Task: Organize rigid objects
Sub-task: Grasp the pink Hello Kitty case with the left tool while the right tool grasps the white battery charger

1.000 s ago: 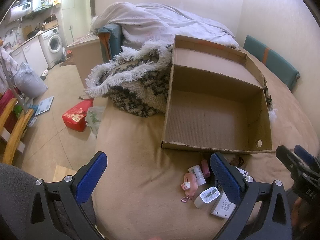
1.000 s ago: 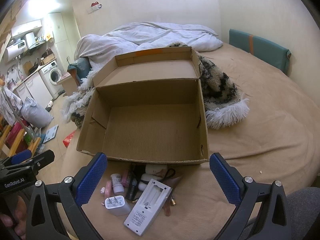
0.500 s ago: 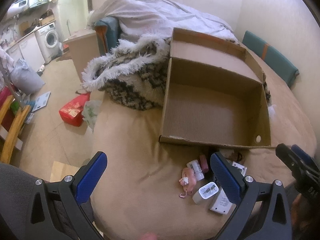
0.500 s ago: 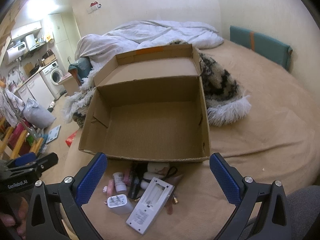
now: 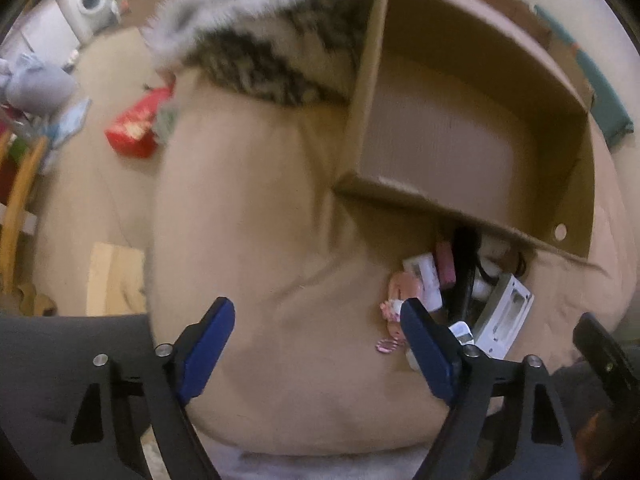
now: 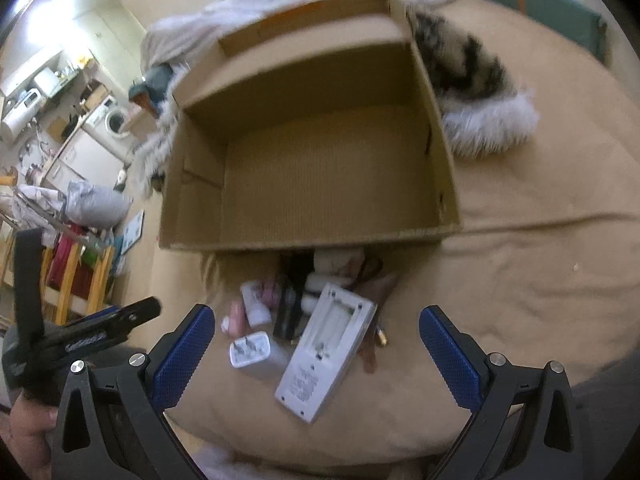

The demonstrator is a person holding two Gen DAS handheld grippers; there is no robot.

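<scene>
Bed (image 6: 520,272), tan cover, carrying all items.
- Left gripper (image 5: 318,344): one; jaws wide apart, holding nothing, low over bare cover left of the pile.
- Pink charm (image 5: 400,292): one, at the pile's left edge.
- White plug adapter (image 6: 250,349): one, prongs up.
- White battery charger (image 6: 326,350): one, slots up, nearest the camera.
- Small bottles and dark items behind: blurred, count uncertain.
- Cardboard box (image 6: 320,168): one, open, nothing inside; pile just before its near wall.
- Right gripper (image 6: 316,352): one; jaws wide apart, holding nothing, above the charger.
- Furry throw (image 6: 480,92): one, right of box.
</scene>
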